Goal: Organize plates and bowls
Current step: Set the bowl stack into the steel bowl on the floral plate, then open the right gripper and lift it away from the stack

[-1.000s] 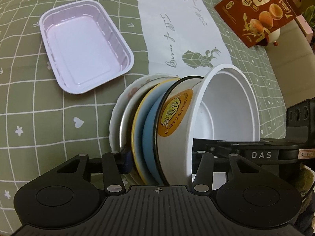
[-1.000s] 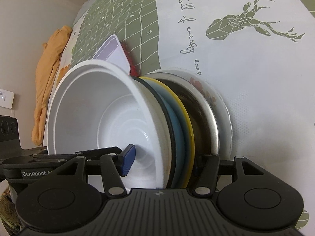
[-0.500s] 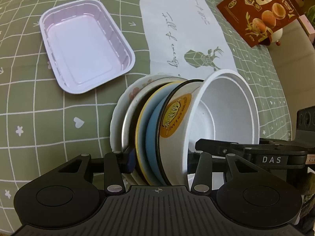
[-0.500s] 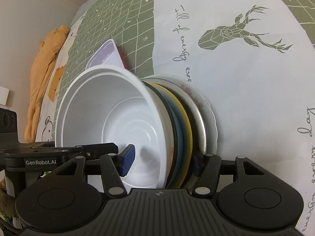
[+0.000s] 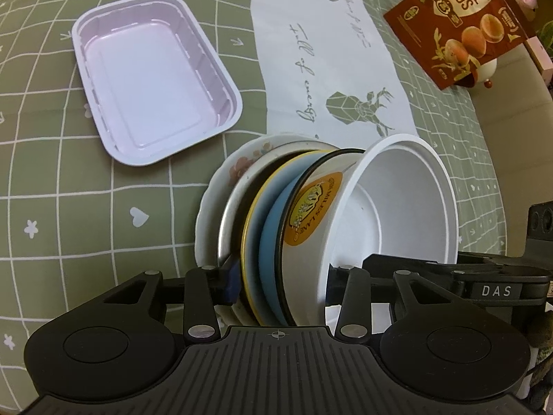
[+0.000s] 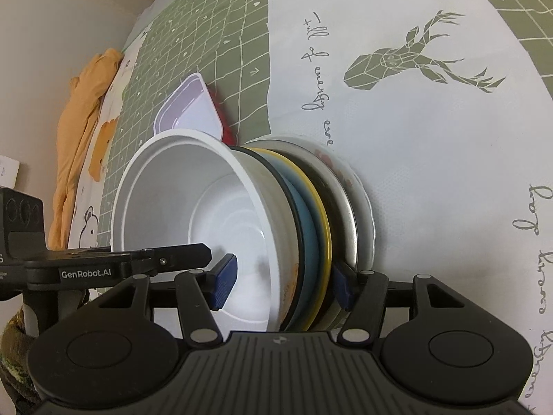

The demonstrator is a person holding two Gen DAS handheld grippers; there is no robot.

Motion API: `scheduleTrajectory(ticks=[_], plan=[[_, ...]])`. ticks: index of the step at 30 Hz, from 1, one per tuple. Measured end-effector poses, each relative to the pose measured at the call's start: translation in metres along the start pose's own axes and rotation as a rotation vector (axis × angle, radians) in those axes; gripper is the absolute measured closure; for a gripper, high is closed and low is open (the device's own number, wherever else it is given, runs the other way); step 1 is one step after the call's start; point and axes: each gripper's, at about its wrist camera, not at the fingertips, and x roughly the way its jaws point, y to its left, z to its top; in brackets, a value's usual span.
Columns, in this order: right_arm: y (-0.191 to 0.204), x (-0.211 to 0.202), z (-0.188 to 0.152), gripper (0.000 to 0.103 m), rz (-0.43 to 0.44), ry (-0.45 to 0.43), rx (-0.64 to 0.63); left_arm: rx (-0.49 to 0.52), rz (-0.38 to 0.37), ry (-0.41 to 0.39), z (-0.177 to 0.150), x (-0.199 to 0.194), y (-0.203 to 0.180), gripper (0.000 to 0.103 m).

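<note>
A stack of dishes stands on edge: a white bowl [image 5: 397,200] [image 6: 193,200], an orange-labelled bowl [image 5: 311,207], a blue plate [image 5: 273,235] and a yellow-rimmed plate [image 5: 252,221]. My left gripper [image 5: 280,276] straddles these; its jaws are closing, one pad behind the yellow-rimmed plate, the other finger hidden inside the white bowl. My right gripper [image 6: 283,282] grips the same stack from the opposite side, with one blue pad in the bowl. A steel plate [image 5: 228,214] and a floral plate [image 5: 242,166] lean outside the pads.
An empty pink tray [image 5: 152,79] [image 6: 188,110] lies on the green checked tablecloth beyond the stack. A white runner with deer prints crosses the table. A brown quail-egg bag [image 5: 463,24] stands at the far right edge. An orange cloth [image 6: 83,131] hangs by the wall.
The left gripper's fingers have drawn closer together and the plates sit packed tighter against the bowls. The right gripper's grip looks the same.
</note>
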Motion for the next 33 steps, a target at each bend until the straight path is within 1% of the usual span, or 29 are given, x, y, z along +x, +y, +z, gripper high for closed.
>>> scheduleTrajectory(ticks=[6,13,16,19,20,21,24,26,27,29,33], plan=[[0.003,-0.004,0.001,0.045,-0.012,0.002,-0.015,-0.012,-0.004,0.007,0.001,0.0,0.001,0.059],[-0.001,-0.013,0.0,0.045,-0.006,-0.011,-0.023,-0.011,0.007,0.008,0.001,-0.001,0.001,0.061],[0.0,-0.024,-0.003,0.044,-0.027,-0.054,-0.051,0.009,0.02,-0.029,0.001,-0.011,-0.004,0.06],[0.004,-0.036,-0.004,0.044,-0.007,-0.1,-0.077,0.016,0.041,-0.048,0.001,-0.017,-0.008,0.06],[0.006,-0.038,-0.005,0.044,-0.014,-0.115,-0.086,0.016,0.042,-0.05,0.001,-0.019,-0.009,0.06],[0.008,-0.04,-0.005,0.044,-0.03,-0.132,-0.1,0.017,0.045,-0.054,0.0,-0.02,-0.01,0.06],[0.017,-0.038,-0.011,0.044,-0.131,-0.194,-0.167,0.017,0.048,-0.068,-0.004,-0.026,-0.012,0.06],[0.021,-0.035,-0.015,0.044,-0.196,-0.219,-0.211,0.017,0.025,-0.088,-0.006,-0.034,-0.013,0.064],[0.021,-0.033,-0.017,0.044,-0.219,-0.225,-0.224,0.022,0.019,-0.098,-0.007,-0.039,-0.015,0.064],[0.022,-0.03,-0.021,0.044,-0.251,-0.239,-0.236,0.045,0.025,-0.125,-0.011,-0.047,-0.022,0.064],[0.025,-0.033,-0.026,0.044,-0.278,-0.286,-0.254,0.069,0.021,-0.158,-0.016,-0.058,-0.028,0.064]])
